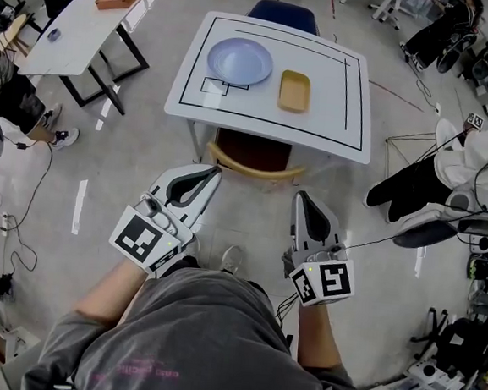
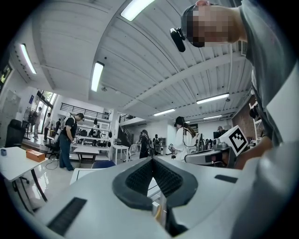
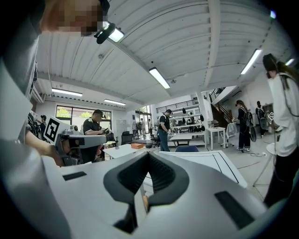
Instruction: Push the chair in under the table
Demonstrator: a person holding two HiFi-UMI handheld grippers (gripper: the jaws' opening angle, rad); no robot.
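Note:
The chair [image 1: 252, 152] has a dark brown seat and a curved wooden backrest [image 1: 254, 171]. Its seat lies mostly under the near edge of the white table [image 1: 353, 114], which has black lines on top. My left gripper [image 1: 217, 174] is shut and empty, its tip at the backrest's left end. My right gripper [image 1: 301, 196] is also shut and empty, just short of the backrest's right end; contact cannot be told. In the left gripper view the jaws [image 2: 152, 159] meet with the table [image 2: 84, 173] beyond. The right gripper view shows closed jaws [image 3: 148, 154] before the table [image 3: 219, 161].
On the table rest a blue plate [image 1: 240, 60] and a yellow tray [image 1: 294, 91]. A blue chair [image 1: 283, 15] stands at the table's far side. A second white table [image 1: 75, 35] is at the left. Equipment and cables crowd the right [image 1: 456, 191]. Several people stand further off.

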